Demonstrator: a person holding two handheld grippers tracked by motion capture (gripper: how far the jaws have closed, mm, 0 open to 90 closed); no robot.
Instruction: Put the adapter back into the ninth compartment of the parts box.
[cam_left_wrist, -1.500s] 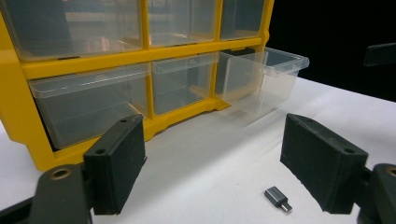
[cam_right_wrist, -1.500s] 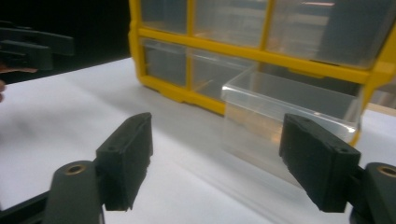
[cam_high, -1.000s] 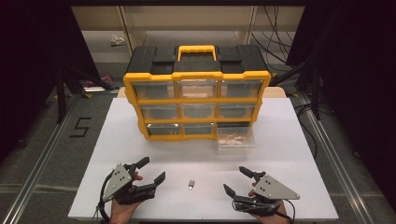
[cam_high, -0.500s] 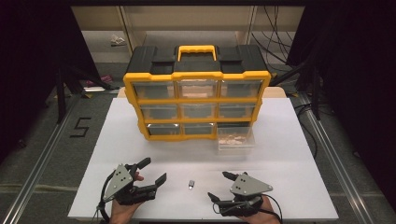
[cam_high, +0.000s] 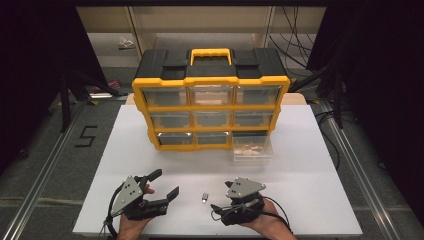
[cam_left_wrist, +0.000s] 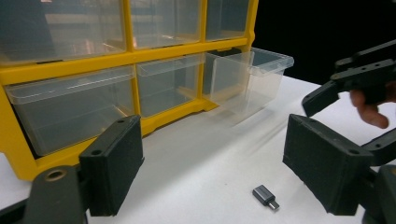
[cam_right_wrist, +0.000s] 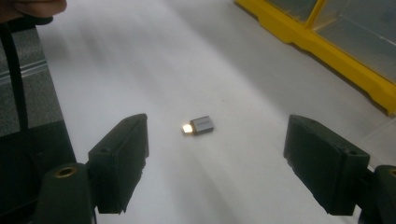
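Note:
A small grey USB adapter (cam_high: 204, 198) lies on the white table (cam_high: 300, 165) near the front edge, between the two grippers. My right gripper (cam_high: 220, 197) is just right of it, jaws open and pointing left at it. In the right gripper view the adapter (cam_right_wrist: 200, 125) lies a little ahead of the open right gripper (cam_right_wrist: 224, 168), its metal plug end to the left, untouched. My left gripper (cam_high: 165, 183) rests open to the left of it, empty. In the left gripper view the adapter (cam_left_wrist: 266, 196) lies low between the jaws of the left gripper (cam_left_wrist: 219, 154).
A yellow and black organizer (cam_high: 210, 107) with clear drawers stands at the table's middle back. Its lower right drawer (cam_high: 251, 148) is pulled out and holds some small brownish items. Dark floor and metal rails flank the table.
My right gripper has moved left across the table toward the adapter and turned its jaws to face it. The left gripper and the adapter have stayed in place.

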